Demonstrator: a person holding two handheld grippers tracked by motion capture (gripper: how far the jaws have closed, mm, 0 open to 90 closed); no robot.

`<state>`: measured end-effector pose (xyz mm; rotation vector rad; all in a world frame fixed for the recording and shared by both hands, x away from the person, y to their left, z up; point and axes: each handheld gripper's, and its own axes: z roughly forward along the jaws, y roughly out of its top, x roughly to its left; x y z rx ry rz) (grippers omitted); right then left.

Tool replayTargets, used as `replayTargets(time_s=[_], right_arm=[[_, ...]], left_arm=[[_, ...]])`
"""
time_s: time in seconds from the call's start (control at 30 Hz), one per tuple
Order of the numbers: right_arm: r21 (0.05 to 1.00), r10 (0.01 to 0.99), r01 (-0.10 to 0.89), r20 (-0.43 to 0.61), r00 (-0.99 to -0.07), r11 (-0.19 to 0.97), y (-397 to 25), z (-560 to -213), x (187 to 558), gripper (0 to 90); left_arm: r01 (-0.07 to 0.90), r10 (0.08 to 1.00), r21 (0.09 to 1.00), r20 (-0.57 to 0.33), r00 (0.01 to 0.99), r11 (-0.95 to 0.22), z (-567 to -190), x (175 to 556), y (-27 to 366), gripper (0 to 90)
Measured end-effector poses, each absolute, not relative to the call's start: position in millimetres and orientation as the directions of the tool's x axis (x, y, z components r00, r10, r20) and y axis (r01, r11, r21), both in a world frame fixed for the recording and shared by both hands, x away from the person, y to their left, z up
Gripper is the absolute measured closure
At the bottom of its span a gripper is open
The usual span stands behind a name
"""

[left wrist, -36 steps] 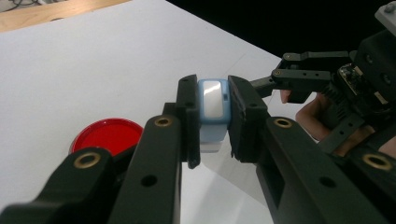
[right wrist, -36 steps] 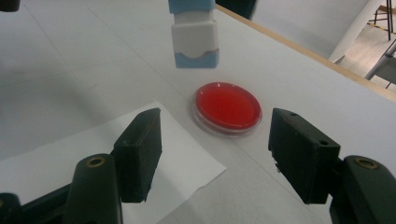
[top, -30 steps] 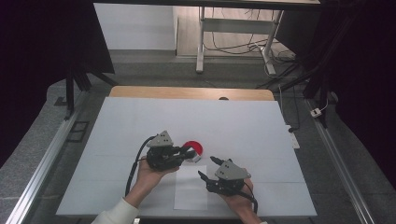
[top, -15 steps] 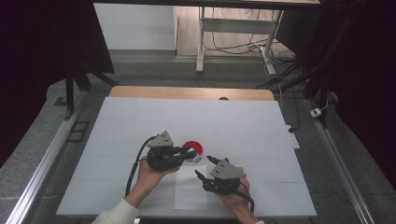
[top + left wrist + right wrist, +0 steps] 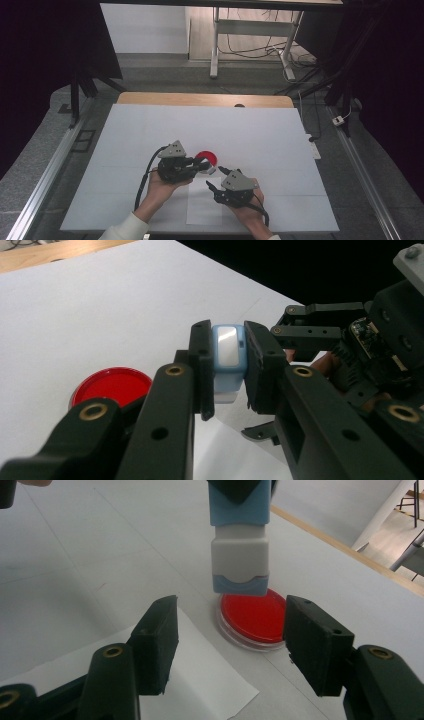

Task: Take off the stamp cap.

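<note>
Left tongs (image 5: 227,365) pinch a blue-and-white stamp (image 5: 227,357) above the red ink pad (image 5: 206,159) as the right tongs (image 5: 227,647), spread wide, have moved in closer over the last second, lining up on the stamp's lower end. White paper (image 5: 200,202) lies beneath; the counter (image 5: 280,145) offers open room all around, edges well apart.
</note>
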<state>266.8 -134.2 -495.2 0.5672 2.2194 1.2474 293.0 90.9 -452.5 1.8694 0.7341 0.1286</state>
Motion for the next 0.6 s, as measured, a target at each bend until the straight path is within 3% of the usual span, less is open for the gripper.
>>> replayTargets(time_s=[0.6], right_arm=[[0.863,0.618,0.109,-0.26,-0.742,0.493,-127.8,-494.5,269.3,51.7]], left_arm=[[0.426,0.541,0.872,-0.244,0.805,-0.241,-454.2,292.6,88.4,75.4]])
